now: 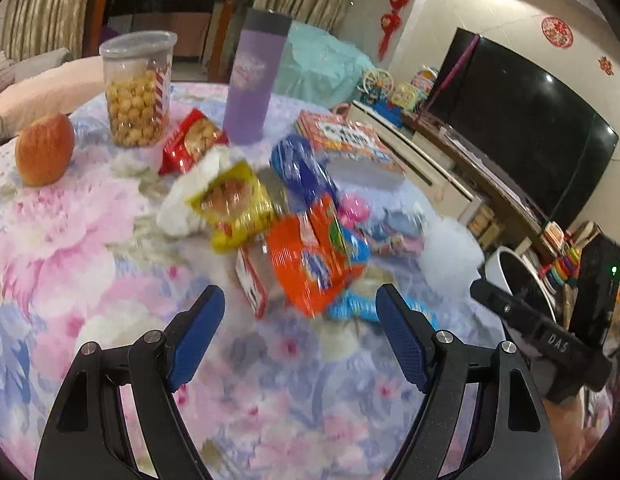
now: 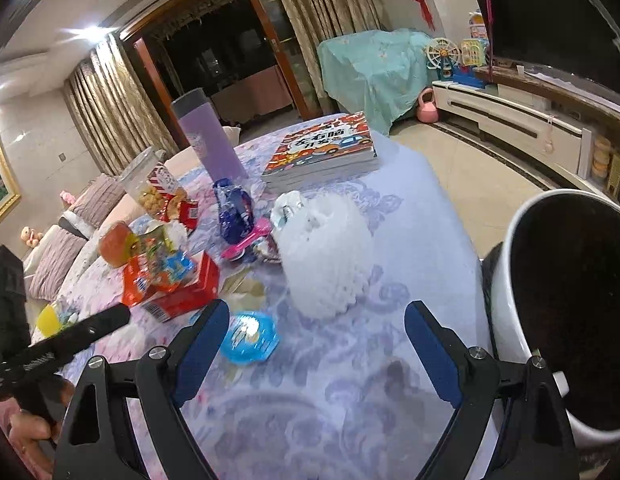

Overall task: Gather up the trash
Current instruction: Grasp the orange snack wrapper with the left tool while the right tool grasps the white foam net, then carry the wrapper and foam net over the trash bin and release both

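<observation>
Trash lies in a heap on the floral tablecloth (image 1: 90,248): an orange snack wrapper (image 1: 310,256), a yellow wrapper (image 1: 234,204), a blue wrapper (image 1: 300,168), a red and white carton (image 1: 252,280) and a white foam net (image 2: 325,248). A round blue foil lid (image 2: 250,336) lies by my right gripper's left finger. My left gripper (image 1: 300,304) is open and empty, just short of the orange wrapper. My right gripper (image 2: 315,322) is open and empty over the cloth. A white bin (image 2: 569,320) with a dark inside stands off the table's right edge.
An apple (image 1: 44,150), a clear jar of puffed snacks (image 1: 136,88), a purple tumbler (image 1: 254,76), a red snack pack (image 1: 190,140) and a stack of books (image 2: 321,152) stand at the far side. A TV (image 1: 521,128) and cabinet lie beyond on the right.
</observation>
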Motion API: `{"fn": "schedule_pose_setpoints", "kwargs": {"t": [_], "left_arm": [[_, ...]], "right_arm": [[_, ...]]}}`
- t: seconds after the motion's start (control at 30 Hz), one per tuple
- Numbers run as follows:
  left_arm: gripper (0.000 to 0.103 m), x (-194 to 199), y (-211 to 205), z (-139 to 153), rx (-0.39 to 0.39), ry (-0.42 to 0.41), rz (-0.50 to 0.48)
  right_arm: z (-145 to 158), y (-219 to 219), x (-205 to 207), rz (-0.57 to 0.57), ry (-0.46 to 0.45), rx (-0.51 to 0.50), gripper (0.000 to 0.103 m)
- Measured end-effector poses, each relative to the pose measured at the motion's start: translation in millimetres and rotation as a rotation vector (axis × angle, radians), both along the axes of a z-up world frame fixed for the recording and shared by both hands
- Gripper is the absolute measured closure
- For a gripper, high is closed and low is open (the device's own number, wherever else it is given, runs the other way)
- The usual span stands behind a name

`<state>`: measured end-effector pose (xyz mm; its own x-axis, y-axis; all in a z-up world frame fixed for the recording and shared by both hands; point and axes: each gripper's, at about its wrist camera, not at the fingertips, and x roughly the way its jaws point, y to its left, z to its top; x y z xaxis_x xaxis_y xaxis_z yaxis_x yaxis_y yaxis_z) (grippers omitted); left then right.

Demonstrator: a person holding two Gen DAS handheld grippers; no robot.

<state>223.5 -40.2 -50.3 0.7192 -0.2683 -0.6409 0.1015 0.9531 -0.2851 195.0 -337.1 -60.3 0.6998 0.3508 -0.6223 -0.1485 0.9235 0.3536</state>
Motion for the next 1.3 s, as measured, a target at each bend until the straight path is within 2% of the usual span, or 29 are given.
{"fn": "schedule_pose_setpoints", "kwargs": {"t": [0.07,0.13,0.17,0.23,0.27,0.33,0.37,0.4,0.5,0.8,1.1,1.3], "left_arm": [[0.027,7,3,-3,-0.022,0.009,0.005],[0.05,15,6,-7,-0.064,0.032,-0.006],[0.056,18,6,-9,-0.077,0.043,-0.016],[0.084,23,3,-15,-0.082,0.063,-0.037],[0.09,24,1,-17,-0.08,0.069,-0.044],[0.096,21,-1,-19,-0.078,0.069,-0.052],[0.099,19,-3,-19,-0.074,0.063,-0.054],[0.101,16,-4,-18,-0.072,0.058,-0.063],[0.102,6,-10,-16,-0.058,0.042,-0.081],[0.102,-20,-33,-15,-0.052,0.036,-0.154],[0.102,-35,-76,-12,0.018,0.021,-0.238],[0.102,-39,-95,-10,0.03,0.018,-0.281]], "right_arm": [[-3,2,9,0.001,0.003,-0.004,0.013],[-6,3,14,-0.001,0.01,-0.005,0.013],[-8,3,17,-0.002,0.014,-0.001,0.013],[-9,3,20,-0.006,0.012,0.002,0.016],[-9,4,22,-0.009,0.011,-0.004,0.021],[-12,4,25,-0.008,0.021,-0.005,0.039],[-14,4,27,-0.008,0.033,-0.008,0.057],[-15,4,27,-0.009,0.039,-0.011,0.067],[-13,4,21,-0.009,0.028,-0.02,0.077],[-3,-8,-14,-0.029,0.001,0.024,0.079],[9,-19,-53,-0.034,-0.028,0.056,0.079],[13,-29,-71,-0.054,-0.036,0.056,0.079]]}}
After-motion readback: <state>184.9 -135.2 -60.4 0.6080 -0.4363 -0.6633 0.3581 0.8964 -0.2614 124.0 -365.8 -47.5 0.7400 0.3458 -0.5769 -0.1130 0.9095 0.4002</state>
